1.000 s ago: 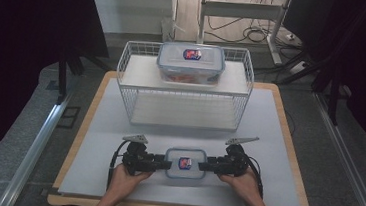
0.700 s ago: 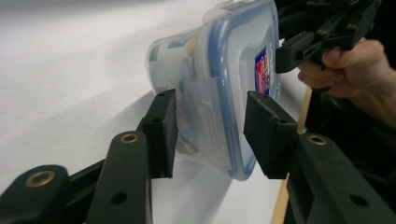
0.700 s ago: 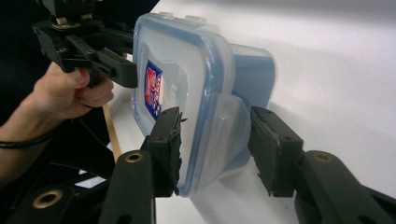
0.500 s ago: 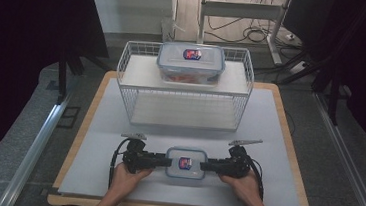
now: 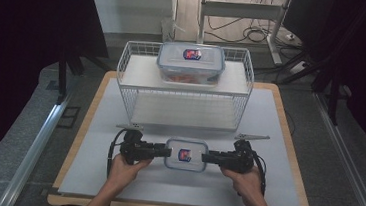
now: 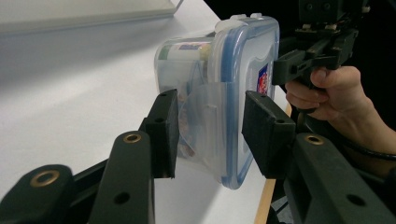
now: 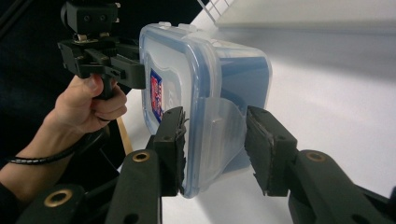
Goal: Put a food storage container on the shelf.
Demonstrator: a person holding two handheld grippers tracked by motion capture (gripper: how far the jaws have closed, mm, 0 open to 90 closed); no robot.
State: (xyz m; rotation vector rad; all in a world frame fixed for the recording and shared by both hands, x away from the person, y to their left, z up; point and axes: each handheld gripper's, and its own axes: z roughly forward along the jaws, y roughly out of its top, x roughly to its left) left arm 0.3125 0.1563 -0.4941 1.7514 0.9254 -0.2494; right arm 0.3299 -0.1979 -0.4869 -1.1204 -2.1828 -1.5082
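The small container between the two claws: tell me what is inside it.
Through the clear wall of the small container, a labelled item and some reddish contents show. The lid, its side flap and the left claw cover the rest.

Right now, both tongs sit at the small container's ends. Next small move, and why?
Probably close both tongs. The left tongs and right tongs each straddle an end flap of the small clear blue-rimmed lidded container with gaps visible, so nothing is gripped yet. It sits on the white table mat.
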